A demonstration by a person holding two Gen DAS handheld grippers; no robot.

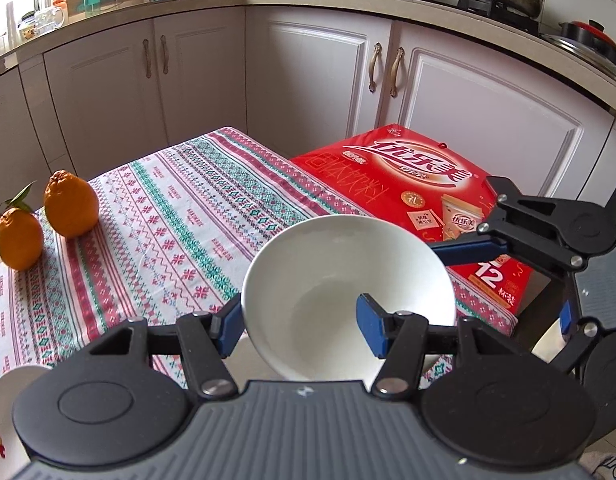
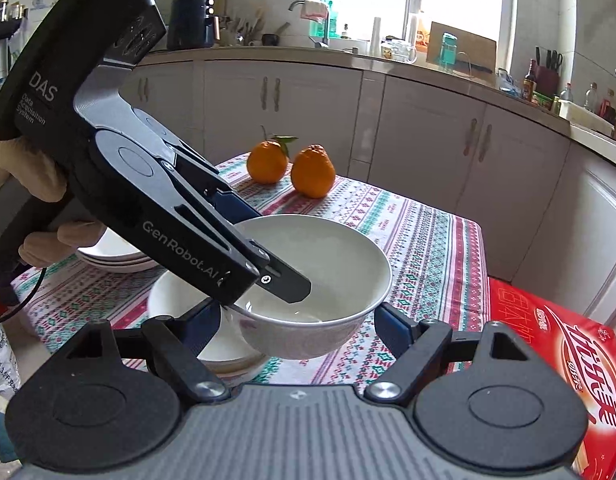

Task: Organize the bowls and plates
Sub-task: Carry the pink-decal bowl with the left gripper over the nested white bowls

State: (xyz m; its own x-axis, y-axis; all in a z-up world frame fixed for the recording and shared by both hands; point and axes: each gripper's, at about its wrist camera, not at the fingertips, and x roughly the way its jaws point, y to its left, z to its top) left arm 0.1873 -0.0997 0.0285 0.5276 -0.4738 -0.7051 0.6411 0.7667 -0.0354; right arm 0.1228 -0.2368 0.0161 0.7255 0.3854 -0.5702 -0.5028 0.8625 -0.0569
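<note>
White bowl (image 1: 340,280) hangs tilted above the patterned tablecloth (image 1: 156,216), its rim pinched by the left gripper (image 1: 304,328), one finger inside, one outside. The right gripper (image 2: 298,320) sits unclenched, its blue pads either side of the bowl's wall, seemingly not pressing. A second bowl (image 2: 180,300) rests on the tablecloth beneath, beside stacked plates (image 2: 116,256).

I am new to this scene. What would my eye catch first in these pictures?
First, the white bowl held on its rim by the left gripper, above the patterned tablecloth. Then the two oranges at the table's far corner, and the red box beside the table. The right gripper flanks the bowl, above another bowl.
</note>
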